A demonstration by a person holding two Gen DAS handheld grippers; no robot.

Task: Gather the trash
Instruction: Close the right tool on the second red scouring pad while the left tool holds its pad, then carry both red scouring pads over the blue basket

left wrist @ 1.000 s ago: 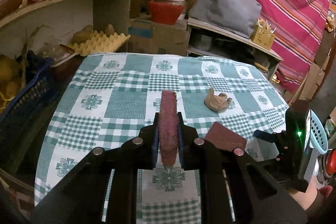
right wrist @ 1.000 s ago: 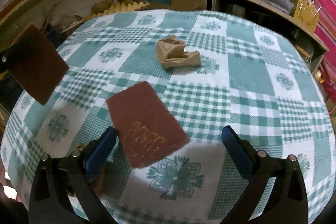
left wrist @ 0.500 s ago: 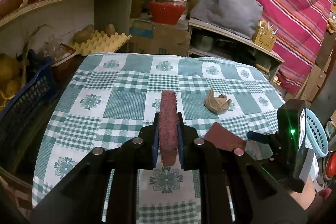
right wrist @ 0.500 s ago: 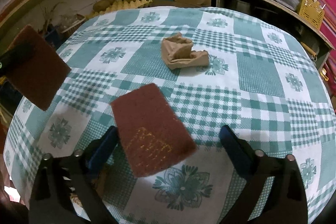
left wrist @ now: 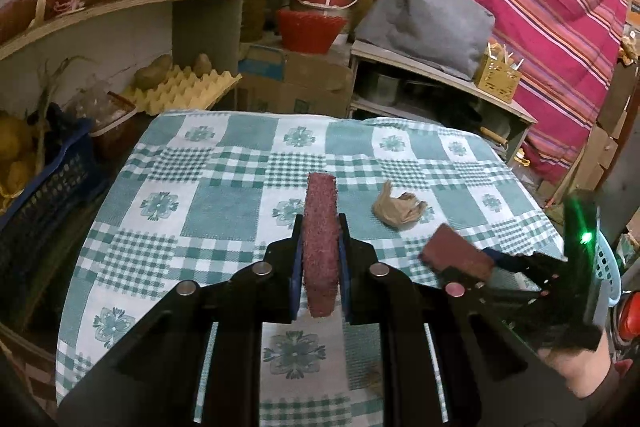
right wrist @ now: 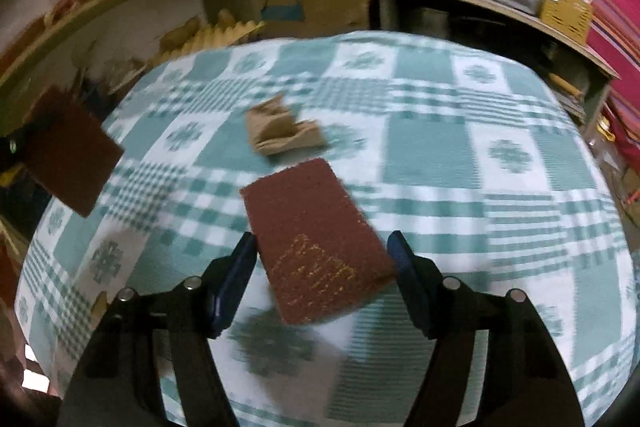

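Maroon scouring pad [left wrist: 320, 243] stands on edge, pinched between the closed jaws of the left gripper [left wrist: 320, 259]. The right gripper [right wrist: 322, 263] has its jaws clamped on a second pad [right wrist: 316, 239] above the checked tablecloth [right wrist: 460, 163]. Crumpled brown paper [right wrist: 282, 127] lies just beyond.

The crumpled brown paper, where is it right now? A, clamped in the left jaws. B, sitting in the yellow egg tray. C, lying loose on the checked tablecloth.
C: the crumpled brown paper lies on the checked tablecloth, apart from both grippers; the left gripper is shut on a maroon scouring pad instead.
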